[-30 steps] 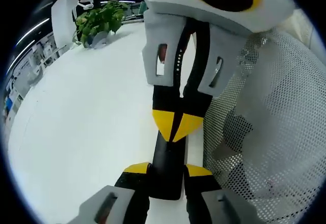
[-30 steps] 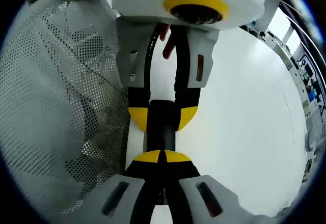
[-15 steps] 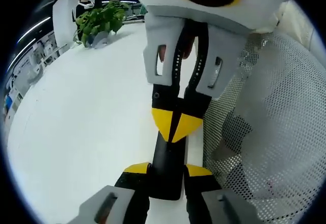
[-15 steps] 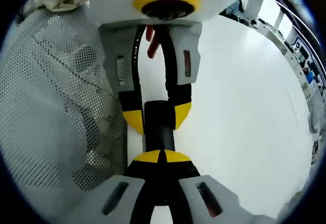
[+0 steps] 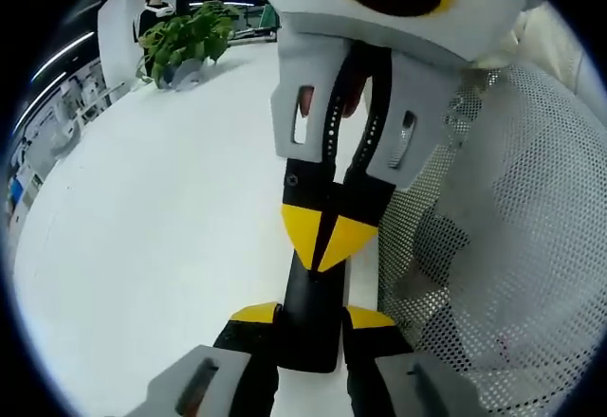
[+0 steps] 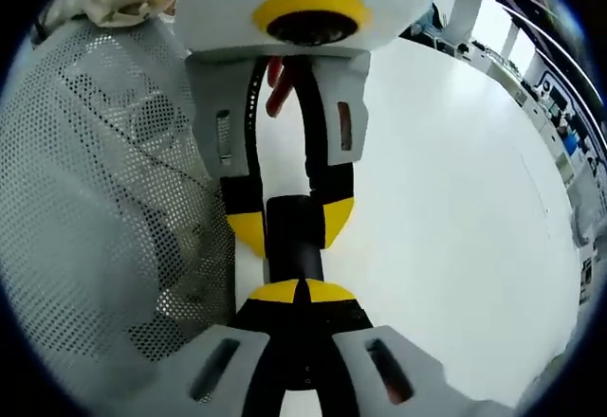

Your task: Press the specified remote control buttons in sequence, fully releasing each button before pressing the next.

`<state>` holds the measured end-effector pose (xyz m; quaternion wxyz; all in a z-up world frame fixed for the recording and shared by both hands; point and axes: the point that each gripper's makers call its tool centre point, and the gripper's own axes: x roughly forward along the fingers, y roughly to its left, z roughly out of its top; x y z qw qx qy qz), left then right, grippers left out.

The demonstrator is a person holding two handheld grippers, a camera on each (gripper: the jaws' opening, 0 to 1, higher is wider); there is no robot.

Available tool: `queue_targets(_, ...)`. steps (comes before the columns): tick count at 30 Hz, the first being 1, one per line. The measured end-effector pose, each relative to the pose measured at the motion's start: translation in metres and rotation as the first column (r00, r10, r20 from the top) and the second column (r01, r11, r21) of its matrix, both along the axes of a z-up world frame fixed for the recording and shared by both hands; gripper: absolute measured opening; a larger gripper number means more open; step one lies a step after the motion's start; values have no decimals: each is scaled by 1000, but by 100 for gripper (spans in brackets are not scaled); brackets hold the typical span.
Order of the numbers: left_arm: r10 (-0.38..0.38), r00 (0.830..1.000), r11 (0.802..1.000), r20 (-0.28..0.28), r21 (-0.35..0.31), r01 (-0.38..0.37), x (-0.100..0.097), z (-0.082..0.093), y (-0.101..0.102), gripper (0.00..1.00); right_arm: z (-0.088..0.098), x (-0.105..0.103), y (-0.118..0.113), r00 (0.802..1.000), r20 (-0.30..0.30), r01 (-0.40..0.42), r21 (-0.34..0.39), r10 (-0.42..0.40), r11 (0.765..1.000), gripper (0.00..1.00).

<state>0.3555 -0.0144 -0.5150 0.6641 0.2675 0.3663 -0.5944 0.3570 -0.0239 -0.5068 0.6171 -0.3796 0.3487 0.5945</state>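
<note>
While left claw (image 5: 311,315) grips remote (image 5: 313,317), right claw (image 6: 303,292) closed; plant (image 5: 185,40) left-view only.

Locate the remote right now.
The remote is clamped between the left gripper's jaws at the bottom of the left gripper view, above the white table. The closed right gripper presses its tips on its far end, beside the mesh sleeve.
</note>
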Motion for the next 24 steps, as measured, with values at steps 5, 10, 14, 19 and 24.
queue_targets(5,-7,1000,1000,-6,-5,7,-1,-1,-1,25,-1,-1,2,999,0,-45,-57,45,997,0)
queue_targets(10,-6,1000,1000,-8,-7,6,-1,0,-1,25,-2,-1,0,998,14,-55,-60,56,997,0)
queue_targets(14,-6,1000,1000,-8,-7,6,-1,0,-1,25,-2,0,0,1000,3,-29,-59,29,998,0)
queue_targets(19,-4,1000,1000,-9,-8,4,-1,0,-1,25,-2,0,1,1000,-5,-14,-89,13,996,0)
queue_targets(24,-3,1000,1000,-10,-8,2,-1,0,-1,25,-2,0,1,996,71,-44,-43,47,998,0)
